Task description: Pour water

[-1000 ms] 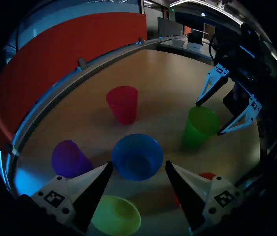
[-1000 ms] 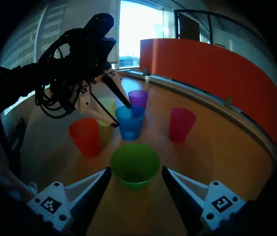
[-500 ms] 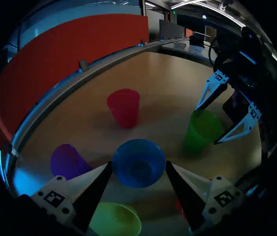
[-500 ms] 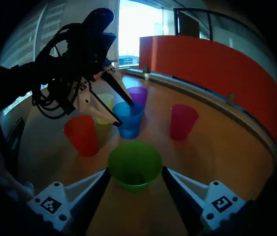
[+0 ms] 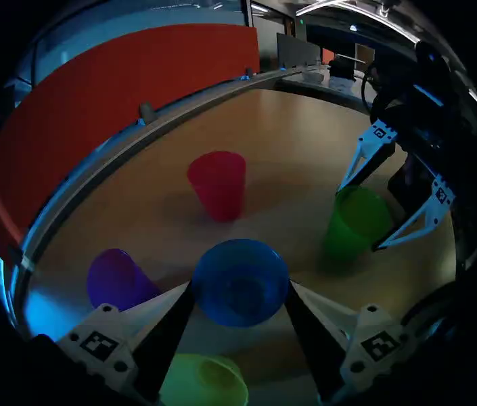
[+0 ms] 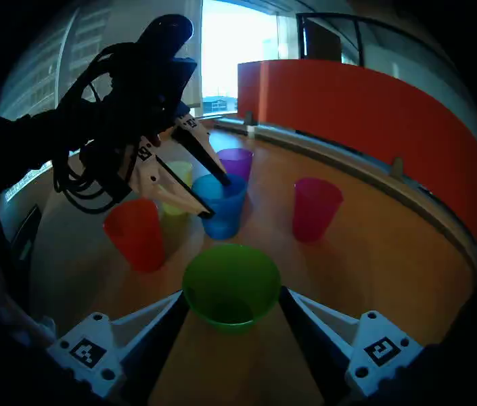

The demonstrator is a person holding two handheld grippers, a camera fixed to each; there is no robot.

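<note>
A blue cup [image 5: 239, 281] stands upright on the wooden table [image 5: 285, 135]. My left gripper [image 5: 238, 287] is open, and the cup's rim fills the gap between its fingertips. The right gripper view shows that same left gripper [image 6: 216, 197] straddling the blue cup [image 6: 221, 210], held by a dark-sleeved hand. A green cup [image 6: 231, 287] sits between the fingers of my open right gripper [image 6: 233, 292], its rim close to both. From the left gripper view, the right gripper [image 5: 358, 218] flanks the green cup [image 5: 354, 223]. I cannot tell whether the fingers press on either cup.
A pink cup [image 5: 218, 184] stands beyond the blue one, a purple cup [image 5: 116, 277] to its left, and a yellow-green cup [image 5: 204, 379] is low in the left gripper view. An orange cup [image 6: 135, 233] is left of the green one. An orange partition [image 6: 373, 115] lines the table's far edge.
Both grippers have eased forward. The blue cup and the green cup each sit deeper between their fingers. Finger spacing looks the same.
</note>
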